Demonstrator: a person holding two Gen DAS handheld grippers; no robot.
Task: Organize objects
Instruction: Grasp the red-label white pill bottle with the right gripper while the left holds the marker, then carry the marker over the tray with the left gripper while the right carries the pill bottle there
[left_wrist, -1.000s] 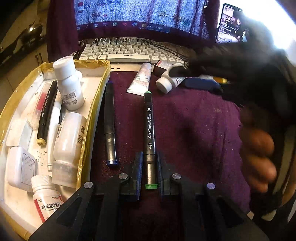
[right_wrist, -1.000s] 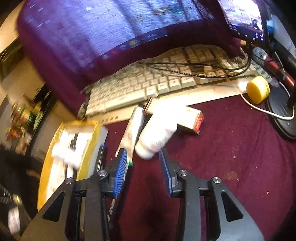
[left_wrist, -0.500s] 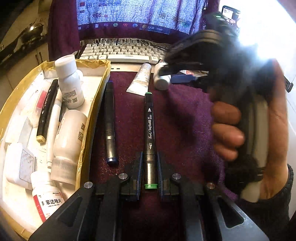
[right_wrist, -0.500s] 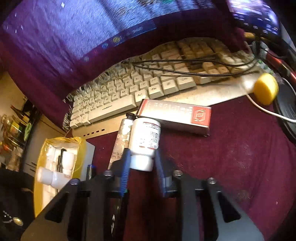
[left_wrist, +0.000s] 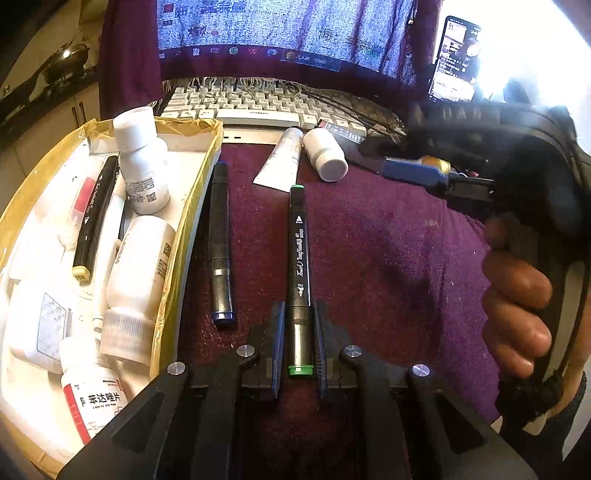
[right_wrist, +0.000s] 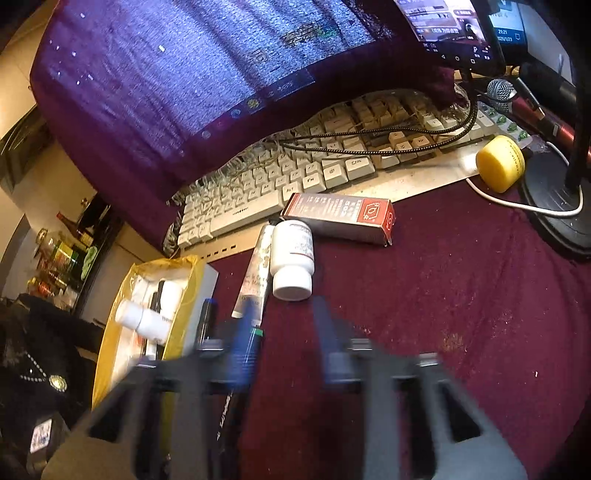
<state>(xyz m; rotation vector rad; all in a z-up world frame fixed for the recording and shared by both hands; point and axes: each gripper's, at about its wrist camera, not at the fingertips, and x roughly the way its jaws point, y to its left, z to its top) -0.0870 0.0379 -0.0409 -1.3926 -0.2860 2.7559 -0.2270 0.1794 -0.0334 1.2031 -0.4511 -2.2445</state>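
My left gripper (left_wrist: 298, 310) is shut on the lower end of a black marker with green caps (left_wrist: 298, 251), which lies on the purple cloth. A yellow-rimmed tray (left_wrist: 184, 236) at the left holds white bottles, a marker and small boxes. A dark pen (left_wrist: 219, 240) lies beside the tray. My right gripper (right_wrist: 284, 314) is blurred, its jaws opening with nothing between them. Just ahead of it a white bottle (right_wrist: 291, 258) lies on its side, touching a tube (right_wrist: 255, 273). In the left wrist view the bottle (left_wrist: 325, 155) and tube (left_wrist: 280, 158) lie near the keyboard.
A red and grey box (right_wrist: 340, 218) lies behind the bottle, against a white keyboard (right_wrist: 295, 177) with cables across it. A yellow lid (right_wrist: 500, 162), a black stand base (right_wrist: 554, 206) and a phone are at the right. A hand (left_wrist: 517, 295) holds the right gripper.
The right gripper had closed on the white bottle half a second ago; it has now let go and drawn back, leaving the bottle on the cloth beside the tube. The left gripper kept still.
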